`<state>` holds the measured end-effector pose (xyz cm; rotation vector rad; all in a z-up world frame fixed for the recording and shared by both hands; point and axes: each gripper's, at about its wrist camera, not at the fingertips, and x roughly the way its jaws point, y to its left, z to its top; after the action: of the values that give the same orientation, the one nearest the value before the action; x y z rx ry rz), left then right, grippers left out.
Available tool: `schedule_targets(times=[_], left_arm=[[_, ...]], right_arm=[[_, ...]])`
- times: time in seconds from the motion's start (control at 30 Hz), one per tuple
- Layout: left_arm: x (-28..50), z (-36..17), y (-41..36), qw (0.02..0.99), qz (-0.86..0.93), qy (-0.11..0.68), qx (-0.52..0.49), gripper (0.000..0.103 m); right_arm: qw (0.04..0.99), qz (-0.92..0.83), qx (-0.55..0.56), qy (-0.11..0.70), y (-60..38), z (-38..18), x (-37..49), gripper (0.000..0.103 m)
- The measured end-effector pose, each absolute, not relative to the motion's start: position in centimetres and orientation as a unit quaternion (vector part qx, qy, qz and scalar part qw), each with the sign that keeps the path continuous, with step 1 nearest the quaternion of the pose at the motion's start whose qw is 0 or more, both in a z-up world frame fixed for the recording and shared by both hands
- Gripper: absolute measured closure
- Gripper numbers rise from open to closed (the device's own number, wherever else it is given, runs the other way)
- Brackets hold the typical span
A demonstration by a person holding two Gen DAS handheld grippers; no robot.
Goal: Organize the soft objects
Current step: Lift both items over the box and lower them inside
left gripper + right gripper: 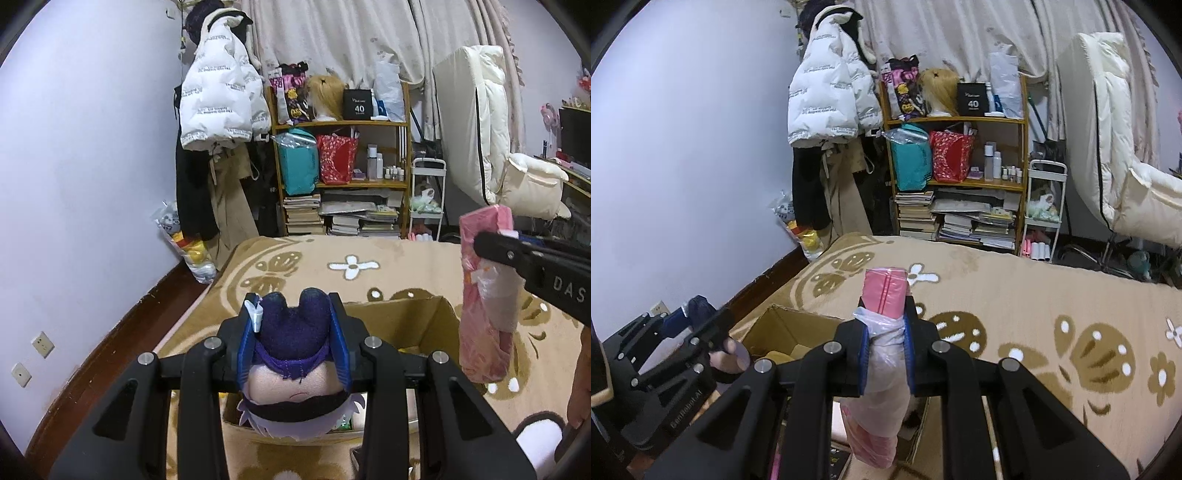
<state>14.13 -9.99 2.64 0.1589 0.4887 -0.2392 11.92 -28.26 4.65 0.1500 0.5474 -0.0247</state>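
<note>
My left gripper (294,314) is shut on a plush doll (295,354) with dark purple clothes, a pale face and white hair, hanging upside down above an open cardboard box (436,317). In the right wrist view the left gripper (701,314) shows at the lower left, beside the same cardboard box (783,328). My right gripper (885,314) is shut on a pink soft bundle wrapped in clear plastic (882,362), held upright over the box. The pink bundle (484,295) and the right gripper (491,251) also show at the right of the left wrist view.
A beige flower-patterned blanket (1034,295) covers the bed under the box. Beyond it stand a wooden shelf (340,125) with bags, bottles and books, a coat rack with a white puffer jacket (221,96), a small white cart (428,192) and a white chair (1115,147).
</note>
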Motion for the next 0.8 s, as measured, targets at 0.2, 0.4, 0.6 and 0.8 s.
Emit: schedule_targets(times=[0.2,0.4,0.6,0.8], left_arm=[[15.0,1.3,-10.6,0.955,-0.127,0.253,0.085,0.068],[15.5,0.5,-10.3,0.950,-0.141,0.269,0.072,0.068],[15.8,0.2,-10.2,0.947,-0.155,0.275,0.053,0.068],[16.2,0.1,-9.7,0.946,-0.173,0.273,0.019,0.068]], right_arm=[[0.959,-0.009,0.058,0.277,-27.9,3.5,13.5,0.086],[0.955,-0.001,0.063,0.290,-27.8,2.0,14.3,0.086],[0.949,0.007,0.076,0.307,-27.9,0.4,15.1,0.086],[0.946,0.012,0.085,0.314,-28.0,-0.4,15.3,0.086]])
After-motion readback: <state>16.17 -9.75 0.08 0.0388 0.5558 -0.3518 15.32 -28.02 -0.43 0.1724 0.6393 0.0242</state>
